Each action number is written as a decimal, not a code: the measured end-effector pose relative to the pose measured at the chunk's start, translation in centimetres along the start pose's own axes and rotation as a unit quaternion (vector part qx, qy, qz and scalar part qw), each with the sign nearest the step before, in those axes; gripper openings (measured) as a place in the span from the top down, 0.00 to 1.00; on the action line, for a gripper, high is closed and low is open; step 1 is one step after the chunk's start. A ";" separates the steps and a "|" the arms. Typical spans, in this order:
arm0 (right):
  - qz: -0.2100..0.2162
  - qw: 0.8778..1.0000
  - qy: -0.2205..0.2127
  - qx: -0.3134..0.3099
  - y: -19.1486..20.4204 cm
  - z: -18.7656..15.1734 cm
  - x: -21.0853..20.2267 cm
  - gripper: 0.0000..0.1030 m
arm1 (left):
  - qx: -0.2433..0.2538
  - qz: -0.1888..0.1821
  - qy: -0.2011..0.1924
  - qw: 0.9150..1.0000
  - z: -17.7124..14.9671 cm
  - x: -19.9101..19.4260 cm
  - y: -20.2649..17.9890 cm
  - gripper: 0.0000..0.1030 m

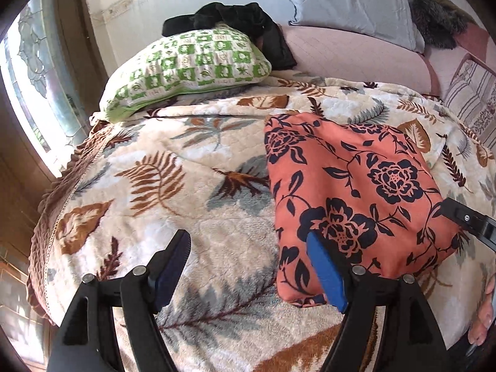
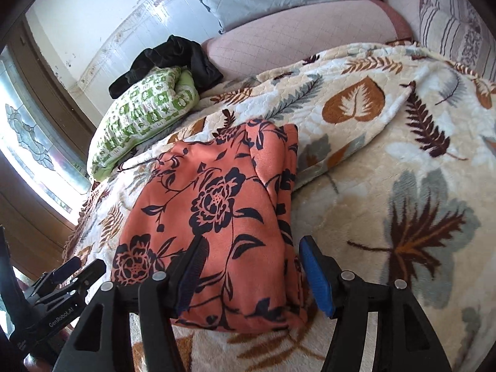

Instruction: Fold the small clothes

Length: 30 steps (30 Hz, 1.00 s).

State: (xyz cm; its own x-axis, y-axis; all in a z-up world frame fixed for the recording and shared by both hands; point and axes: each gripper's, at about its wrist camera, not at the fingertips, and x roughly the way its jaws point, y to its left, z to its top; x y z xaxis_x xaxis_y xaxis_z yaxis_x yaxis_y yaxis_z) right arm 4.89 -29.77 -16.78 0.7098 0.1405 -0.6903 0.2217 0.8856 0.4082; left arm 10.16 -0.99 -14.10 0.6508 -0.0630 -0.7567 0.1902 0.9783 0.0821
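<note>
Both sets of jaws stand spread wide with nothing between them. The left gripper (image 1: pixel 248 263) hangs low over the leaf-patterned blanket (image 1: pixel 186 161), its right blue pad over the near left corner of the folded coral floral garment (image 1: pixel 350 192); whether it touches the cloth I cannot tell. The right gripper (image 2: pixel 252 266) sits at the garment's (image 2: pixel 210 217) near right end, one finger over the fabric and the other just past the layered right edge, so the stacked folds lie in its gap. To my eye that stance suits pinching those layers, either to square them up or to carry the bundle off.

From where I stand the garment looks already folded: a compact, roughly rectangular packet lying flat on the near part of the bed, with doubled edges showing along its right side. It lies well apart from the green checked pillow (image 1: pixel 186 62) at the far left, which has a dark garment (image 1: pixel 235 21) heaped on and behind it. Perhaps that one waits its turn, which would explain the bare stretch of blanket on the left. A pale blue pillow (image 1: pixel 350 0) leans against the far wall.
</note>
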 end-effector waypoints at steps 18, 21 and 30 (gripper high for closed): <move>-0.024 0.993 -0.065 -0.101 5.8 -2.7 -11.7 0.35 | -0.046 0.033 -0.089 0.994 0.8 -9.5 2.7 0.14; -0.034 0.991 -0.067 -0.111 6.8 -3.0 -12.4 0.35 | -0.047 0.036 -0.094 0.994 0.7 -10.2 2.9 0.14; -0.047 0.988 -0.074 -0.128 8.2 -3.4 -13.2 0.35 | -0.043 0.059 -0.107 0.992 0.4 -11.3 3.0 0.10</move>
State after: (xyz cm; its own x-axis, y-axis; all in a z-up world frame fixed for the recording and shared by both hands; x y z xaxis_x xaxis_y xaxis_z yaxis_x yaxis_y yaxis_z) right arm -4.94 -22.89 -6.32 0.7885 0.0030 -0.6151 0.1283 0.9772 0.1692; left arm 3.63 2.62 -5.03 0.8072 0.0214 -0.5899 0.0461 0.9940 0.0992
